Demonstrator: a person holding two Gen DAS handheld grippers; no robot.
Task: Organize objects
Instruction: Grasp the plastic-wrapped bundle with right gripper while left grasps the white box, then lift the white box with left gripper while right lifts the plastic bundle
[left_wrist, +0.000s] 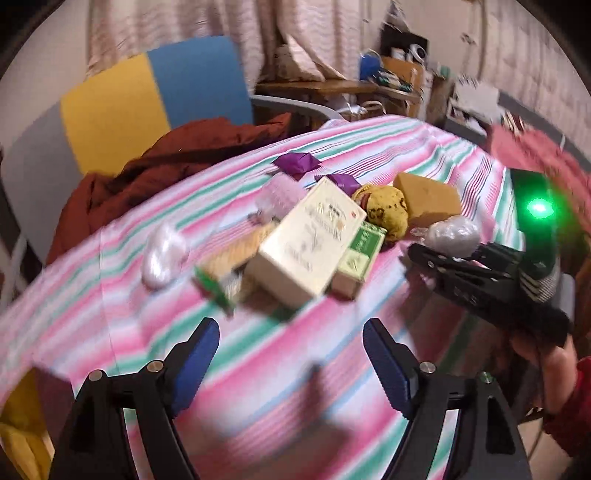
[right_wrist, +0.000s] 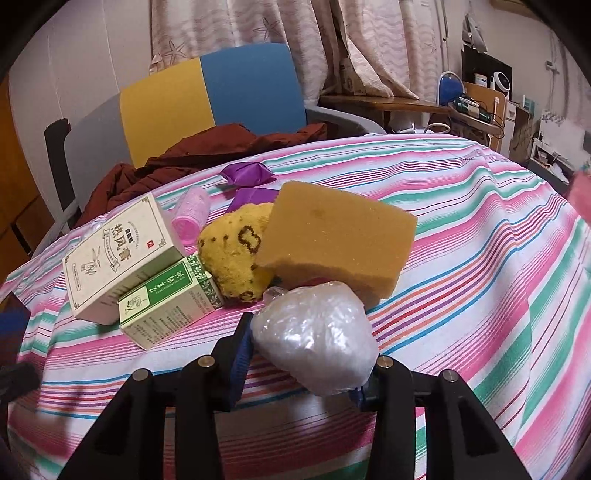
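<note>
Dim, warm indoor light; the left wrist view is motion-smeared with green LED glare, the right sharp, both fisheye-bent with dark corners.

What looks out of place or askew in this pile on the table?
The cream box sits tilted, one end propped on the green box. The sponge also leans at an angle against the yellow toy. Nothing looks spilled or damaged.

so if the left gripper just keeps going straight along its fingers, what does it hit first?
Likely the cream box at the near edge of the pile; the left gripper is open and points at it over bare striped cloth. Motion blur leaves depth uncertain.
</note>
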